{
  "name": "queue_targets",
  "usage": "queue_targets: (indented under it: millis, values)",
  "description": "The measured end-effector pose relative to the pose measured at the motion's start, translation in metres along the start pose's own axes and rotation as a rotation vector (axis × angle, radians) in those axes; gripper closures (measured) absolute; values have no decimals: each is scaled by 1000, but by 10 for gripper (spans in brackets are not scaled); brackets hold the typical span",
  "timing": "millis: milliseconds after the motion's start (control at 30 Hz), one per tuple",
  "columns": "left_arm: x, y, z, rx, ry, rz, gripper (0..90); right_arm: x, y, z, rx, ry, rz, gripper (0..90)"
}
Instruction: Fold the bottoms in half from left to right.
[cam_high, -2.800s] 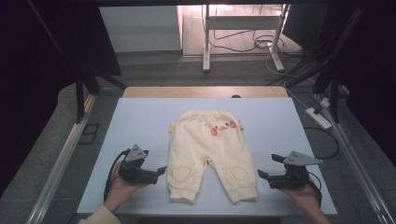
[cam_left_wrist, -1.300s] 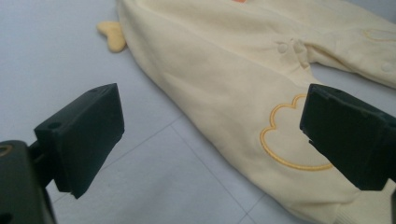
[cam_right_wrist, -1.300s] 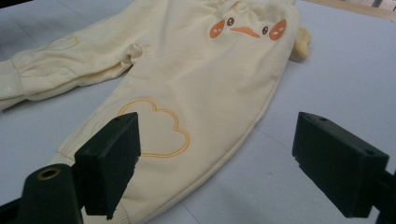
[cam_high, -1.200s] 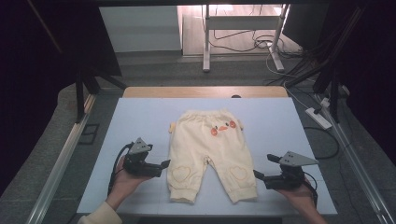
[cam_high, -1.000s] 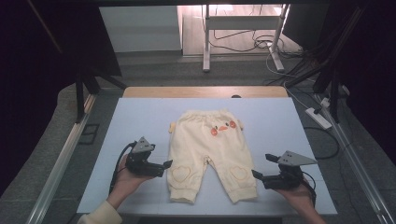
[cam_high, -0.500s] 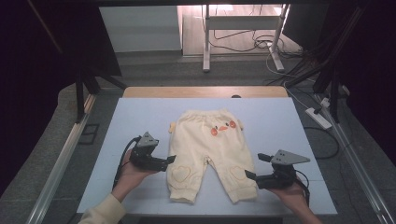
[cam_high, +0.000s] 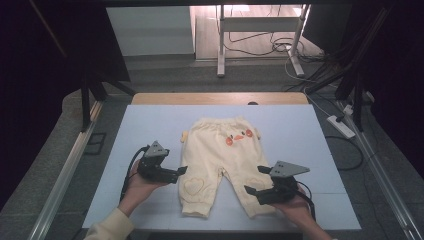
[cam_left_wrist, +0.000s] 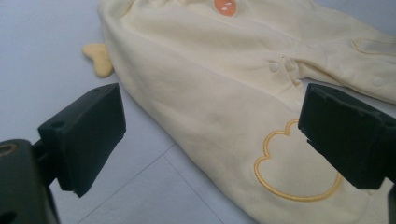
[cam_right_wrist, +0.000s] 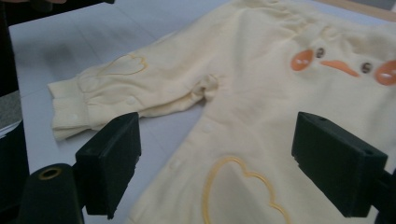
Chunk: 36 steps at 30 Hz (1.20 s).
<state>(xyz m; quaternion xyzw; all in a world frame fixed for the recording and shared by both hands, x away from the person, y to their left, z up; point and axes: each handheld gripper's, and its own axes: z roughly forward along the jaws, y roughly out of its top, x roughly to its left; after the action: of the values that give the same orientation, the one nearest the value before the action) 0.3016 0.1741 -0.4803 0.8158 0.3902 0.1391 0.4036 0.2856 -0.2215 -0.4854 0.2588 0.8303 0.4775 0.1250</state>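
Both claws are spread wide and closing on nothing as a person is lining them up over a pair of pale yellow baby trousers (cam_high: 226, 165) lying flat on a light blue table (cam_high: 150, 120). The left gripper (cam_high: 179, 171), held in the left hand (cam_high: 140, 186), is pointing its open jaws at the outer edge of the leg on the left in the high view, just above an embroidered heart knee patch (cam_left_wrist: 294, 168); the right gripper (cam_high: 250, 191), cradled in the right hand (cam_high: 295, 207), is hovering at the other leg beside its own heart outline (cam_right_wrist: 238, 193), and whether the tips are touching cloth cannot be told. Outward from the jaws, the garment is spreading from its ribbed cuffs near the table's near edge up to a gathered waistband toward the middle, where orange cheeks and a beak (cam_right_wrist: 340, 66) are forming a duck face, and a small yellow flap (cam_left_wrist: 99, 58) is sticking out at the waist's left side. The step in hand appears to be the approach for a grasp, likely to fold or lift the trousers; the next move would call for lowering each claw onto a leg's edge and pinching a single layer cleanly, without bunching the fabric.
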Motion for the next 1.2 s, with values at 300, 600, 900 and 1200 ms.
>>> queue_targets:
  millis: [300,600,900,1200]
  values:
    - [0,0,-1,-2,-3,3,75,19,9,28,28,56,-47,163]
    - [1,-1,-1,-2,-3,2,75,28,14,40,28,84,-55,164]
    - [2,-1,-1,-8,0,-5,75,38,19,54,40,116,-68,166]
    - [3,-1,-1,-6,-1,-6,75,52,23,70,51,148,-94,166]
